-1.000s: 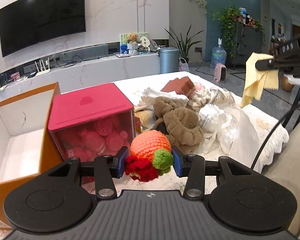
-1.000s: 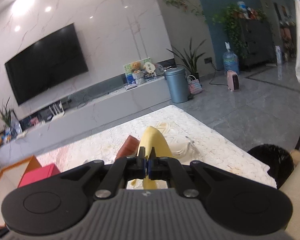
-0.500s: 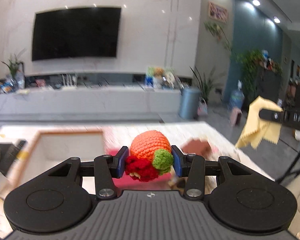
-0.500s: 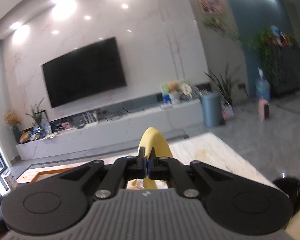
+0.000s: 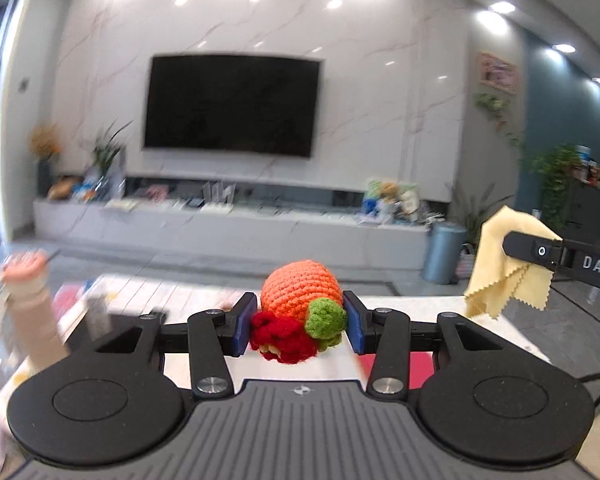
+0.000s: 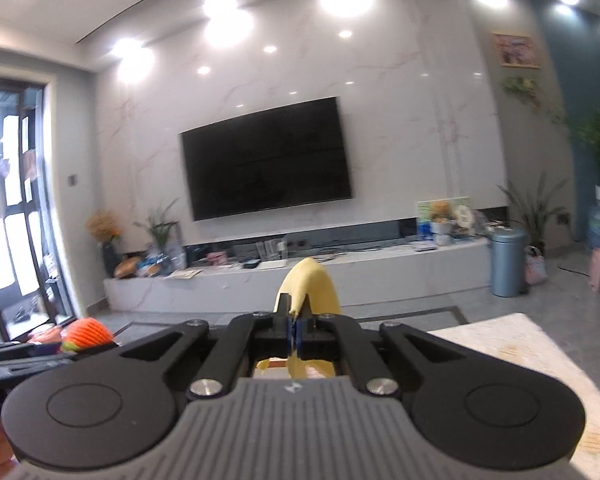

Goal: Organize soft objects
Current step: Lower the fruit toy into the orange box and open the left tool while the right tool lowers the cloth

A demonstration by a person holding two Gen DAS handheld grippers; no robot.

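- Crocheted toy (image 5: 300,312): orange, red and green yarn, clamped at its sides between the pads of the left gripper (image 5: 299,330), carried above the table (image 5: 428,308).
- It looks light and squashy; a hold across the round orange body seems safest.
- Yellow cloth (image 6: 312,280): thin, limp, with 1 fold pinched in the fully closed right gripper (image 6: 295,330), hanging free.

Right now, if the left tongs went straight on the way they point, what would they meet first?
Nothing close, it seems. The left tongs, gripping the crocheted toy, point over the table edge toward the distant TV console; depth is hard to judge.
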